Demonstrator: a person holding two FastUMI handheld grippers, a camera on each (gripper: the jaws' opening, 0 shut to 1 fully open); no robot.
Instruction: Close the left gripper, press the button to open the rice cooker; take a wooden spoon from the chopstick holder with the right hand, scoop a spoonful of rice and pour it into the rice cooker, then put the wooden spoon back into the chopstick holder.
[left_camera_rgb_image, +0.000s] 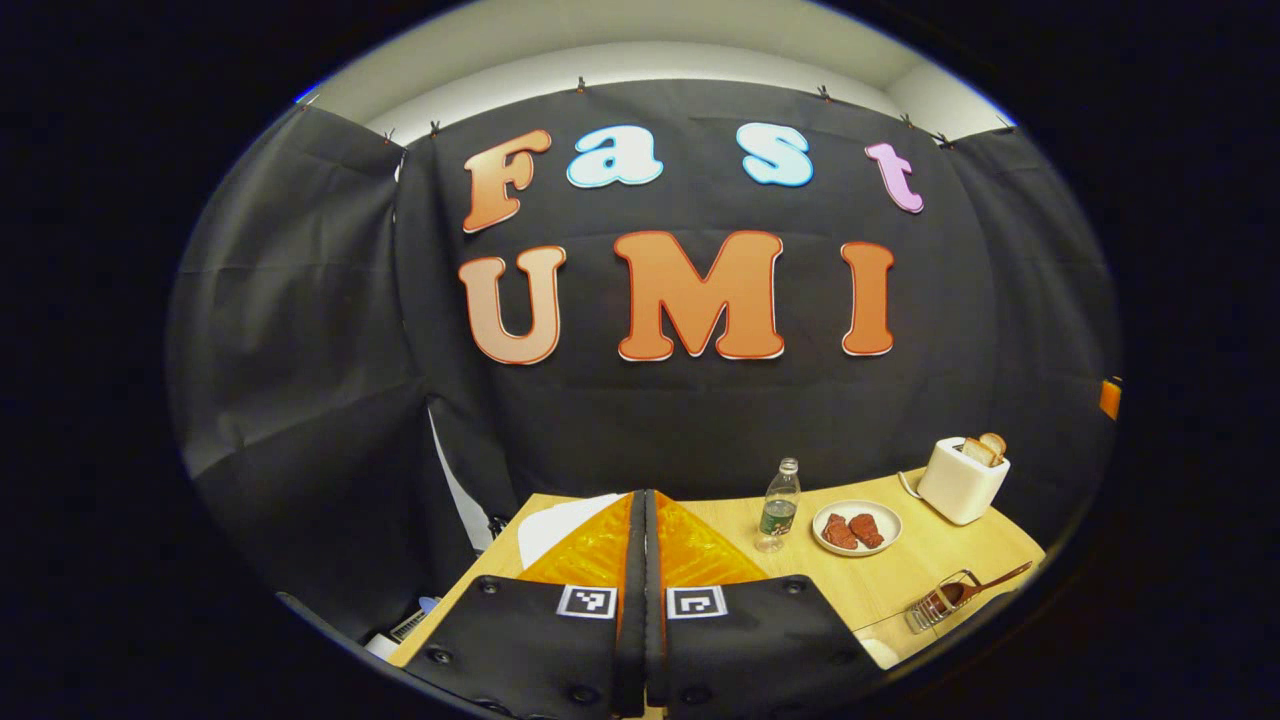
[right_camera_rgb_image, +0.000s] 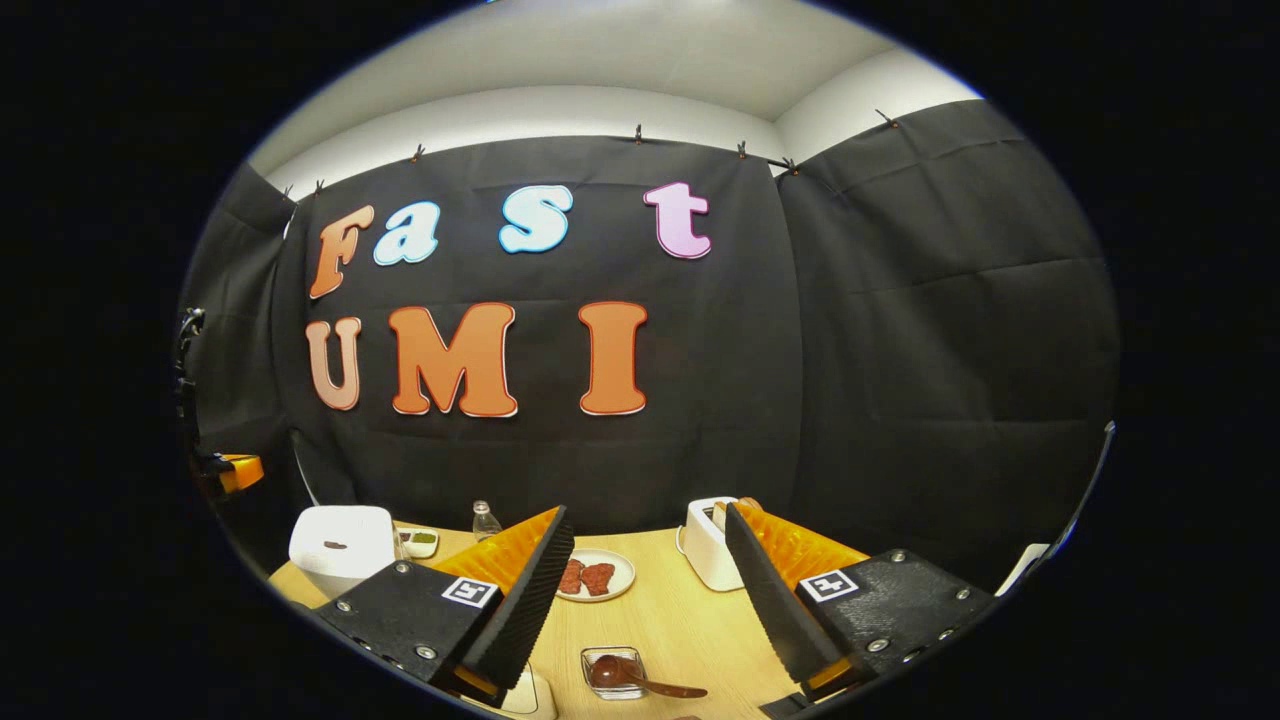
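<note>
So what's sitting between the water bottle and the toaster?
A plate with pieces of meat on it, seen in the left gripper view, lies on the table between the water bottle and the toaster.

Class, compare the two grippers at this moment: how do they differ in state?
The left gripper has its jaws pressed together with nothing between them; the right gripper has its jaws spread wide apart. Through the right gripper's gap the plate and wooden spoon show. Both hang above the table, holding nothing.
</note>
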